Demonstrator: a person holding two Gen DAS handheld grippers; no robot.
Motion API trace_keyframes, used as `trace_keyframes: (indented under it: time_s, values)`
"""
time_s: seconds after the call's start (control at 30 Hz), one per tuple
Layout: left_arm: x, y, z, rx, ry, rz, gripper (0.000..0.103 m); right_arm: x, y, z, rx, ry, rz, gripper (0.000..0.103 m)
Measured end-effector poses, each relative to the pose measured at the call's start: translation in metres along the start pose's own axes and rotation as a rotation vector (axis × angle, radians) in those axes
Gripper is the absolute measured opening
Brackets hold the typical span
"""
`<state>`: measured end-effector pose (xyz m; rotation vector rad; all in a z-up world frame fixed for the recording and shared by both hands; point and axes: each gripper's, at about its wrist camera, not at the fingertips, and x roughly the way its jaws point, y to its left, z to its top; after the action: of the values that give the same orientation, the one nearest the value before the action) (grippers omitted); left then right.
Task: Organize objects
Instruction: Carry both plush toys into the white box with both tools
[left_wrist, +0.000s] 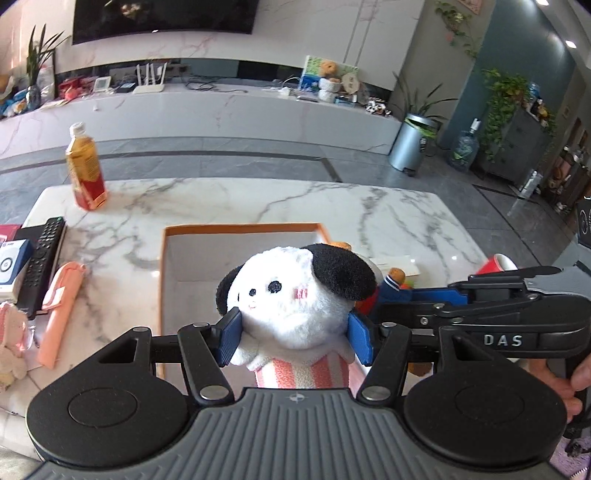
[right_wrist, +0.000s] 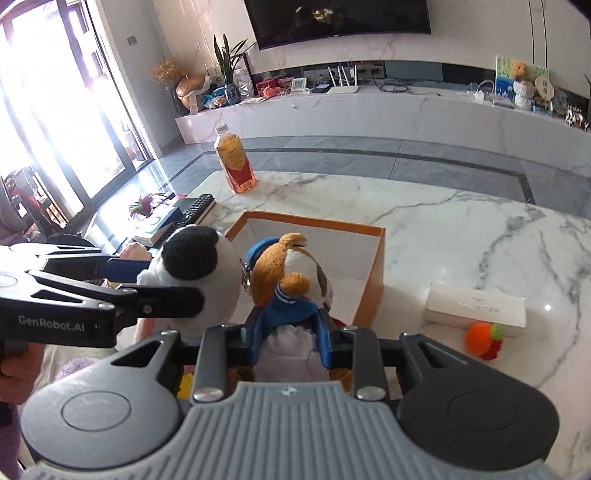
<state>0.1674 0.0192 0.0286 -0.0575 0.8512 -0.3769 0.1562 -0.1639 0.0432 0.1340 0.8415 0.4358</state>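
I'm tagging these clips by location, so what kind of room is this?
Most likely a home living room: a wall-mounted TV above a long marble media console, a marble coffee table with a remote control, and houseplants.

Ahead of your tool, the white grey-veined marble tabletop (left_wrist: 258, 199) runs to a grey tiled floor (right_wrist: 369, 155) with a darker inlaid band. Beyond it you face a long, low marble media bench (left_wrist: 221, 110) against a marble-clad wall (right_wrist: 480, 22) carrying a dark, wall-mounted television (left_wrist: 166, 18). Far left of your right tool, tall dark-framed windows (right_wrist: 55, 110) admit strong, overexposed daylight. Far right of your left tool, note a metal pedal bin (left_wrist: 410, 146), trailing houseplants (left_wrist: 506, 92) on a grey cabinet, and recessed ceiling lights (left_wrist: 570, 44).
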Motion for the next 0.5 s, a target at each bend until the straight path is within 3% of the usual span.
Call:
trace_keyframes:
  time_s: [0.23,0.5]
  values:
    - [0.033,0.04,-0.01,0.036,0.09,0.096,0.069,0.058,0.002,0.008,0.105,0.092,-0.012,0.031]
    - [0.069,0.033,-0.02,0.2,0.19,0.185,0.069,0.104,0.003,0.01,0.129,0.134,-0.081,0.031]
